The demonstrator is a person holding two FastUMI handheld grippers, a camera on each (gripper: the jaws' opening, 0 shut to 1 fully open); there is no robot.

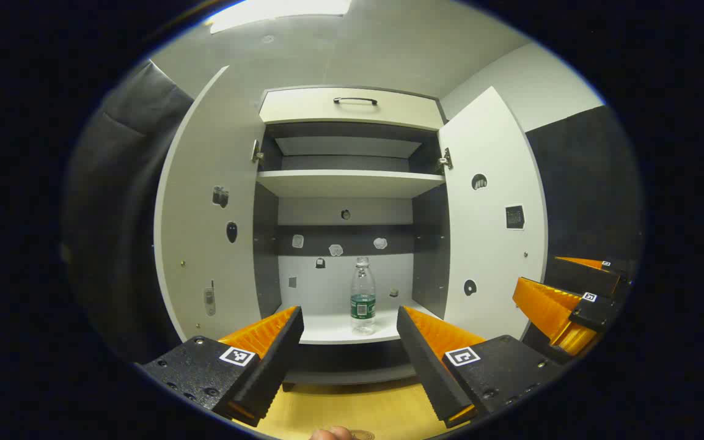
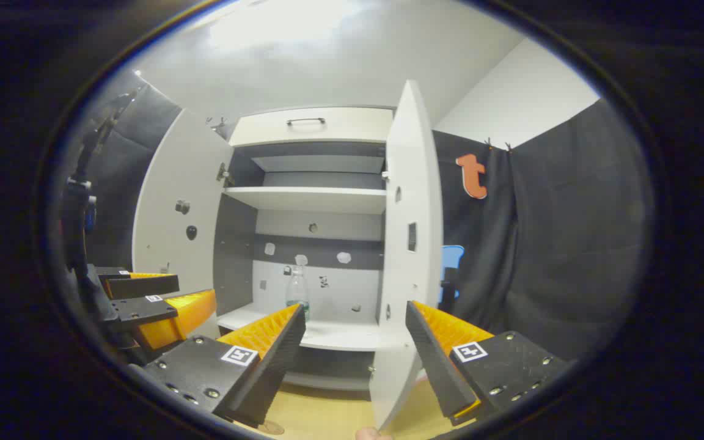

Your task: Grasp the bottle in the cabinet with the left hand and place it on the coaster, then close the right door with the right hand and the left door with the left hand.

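Observation:
A clear plastic bottle (image 1: 362,299) with a green label stands upright on the cabinet's lower shelf (image 1: 327,330), near the middle. My left gripper (image 1: 350,342) is open in front of the shelf, short of the bottle, which shows between its fingers. Off to the right, my right gripper (image 1: 557,284) is open and holds nothing. In the right gripper view that gripper (image 2: 355,348) is open, with the right door's (image 2: 410,244) edge between its fingers. The bottle (image 2: 297,290) is partly hidden by a finger. A brown disc edge (image 2: 269,428), perhaps the coaster, lies on the tabletop.
Both white cabinet doors stand wide open, the left door (image 1: 205,214) and the right door (image 1: 492,214). An upper shelf (image 1: 349,182) and a drawer with a dark handle (image 1: 355,101) sit above. A wooden tabletop (image 1: 352,403) lies below the cabinet. Black cloth hangs on both sides.

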